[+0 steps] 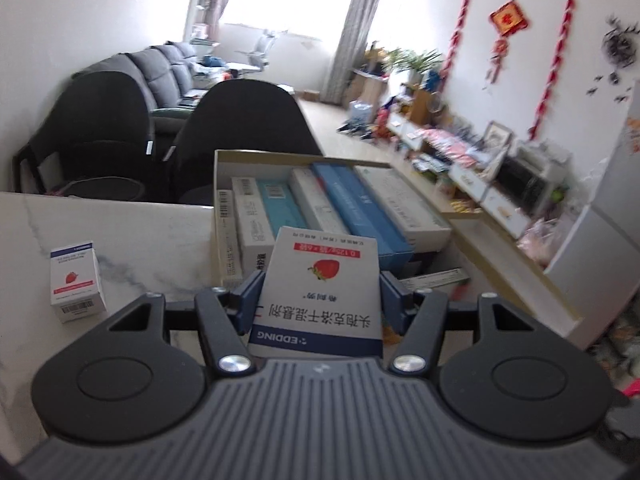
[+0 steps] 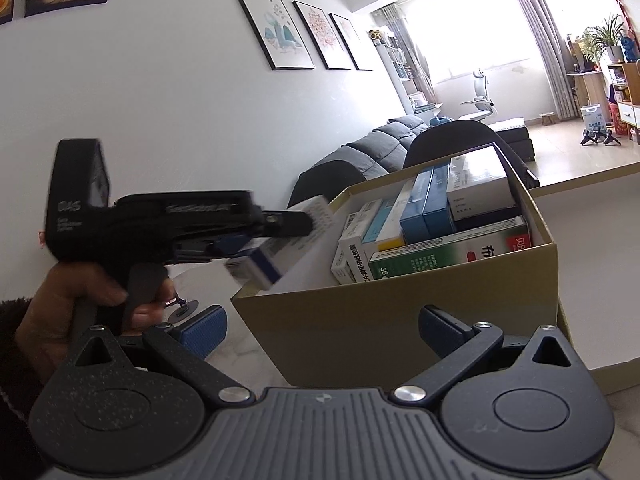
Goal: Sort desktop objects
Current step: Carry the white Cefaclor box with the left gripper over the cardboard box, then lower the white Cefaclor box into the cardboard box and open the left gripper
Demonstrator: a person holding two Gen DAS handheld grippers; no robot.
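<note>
The left gripper (image 1: 318, 300) was clamped on a white-and-navy strawberry-printed medicine carton (image 1: 320, 292), blue pads pressed to its two sides, holding it just at the near rim of the tan cardboard box (image 2: 400, 320) on the white marble-patterned table (image 1: 132, 240). The right gripper (image 2: 320, 328) stood spread wide with nothing between its pads, close before the box wall. Beyond, upright medicine packets (image 1: 340, 208) filled the box; a second small strawberry carton (image 1: 76, 280) stood apart on the table's left
</note>
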